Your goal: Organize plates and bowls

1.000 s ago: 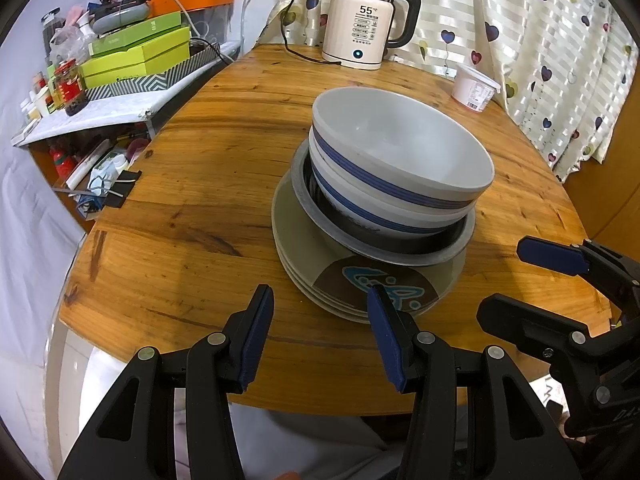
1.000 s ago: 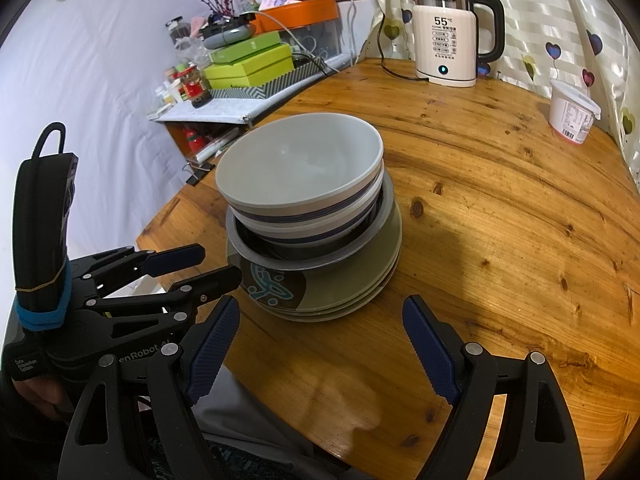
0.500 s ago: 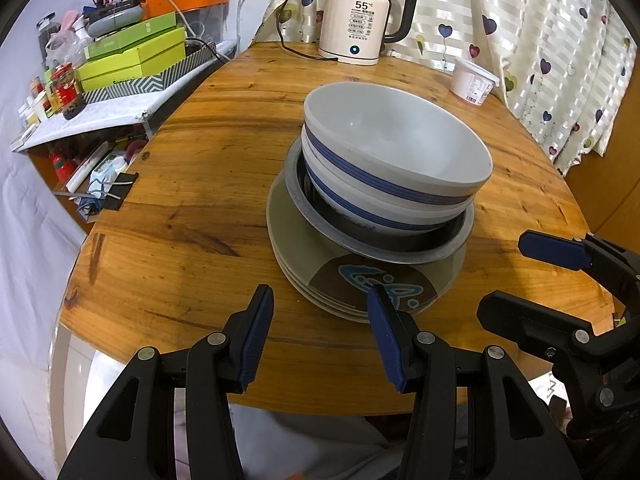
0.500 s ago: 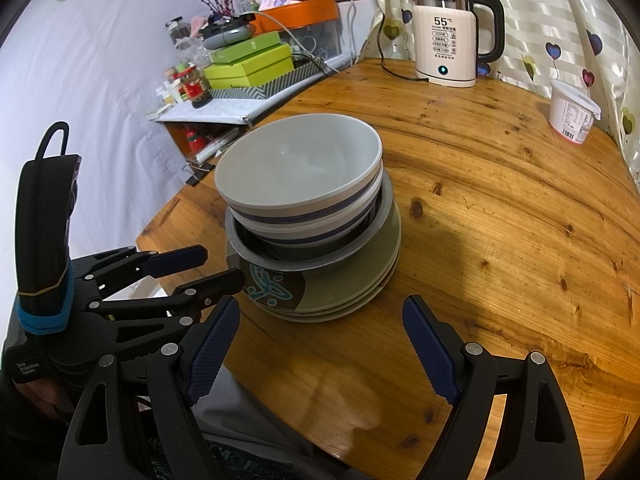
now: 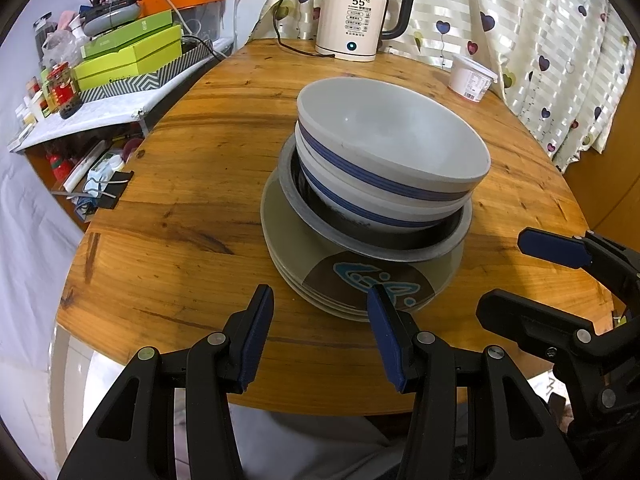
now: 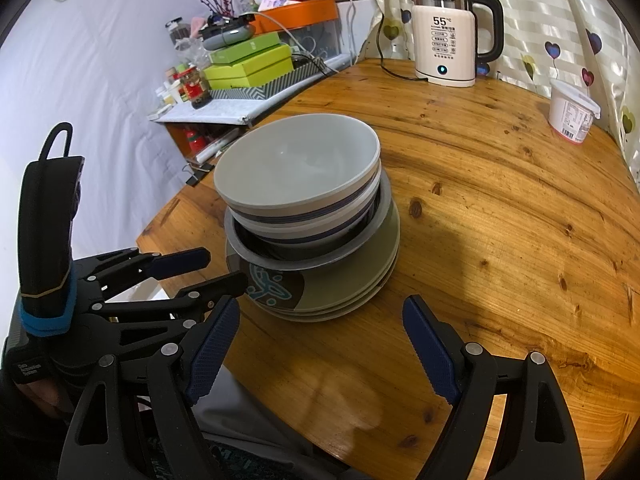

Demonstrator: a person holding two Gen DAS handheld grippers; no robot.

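Left view has crept nearer the stack since a second ago; right view barely shifted. Two blue-banded bowls (image 5: pixel 392 148) nest in a grey-rimmed dish (image 5: pixel 372 240) atop stacked plates (image 5: pixel 360 280), near table (image 5: pixel 180 208) front edge. Left gripper (image 5: pixel 320 332) and right gripper (image 6: pixel 320 344) both spread wide, holding nothing. Could be finished pile or one awaiting sorting; any grip should take rims squarely. Kettle (image 5: pixel 360 12) reads 55°C; tub (image 6: pixel 572 116) label unreadable
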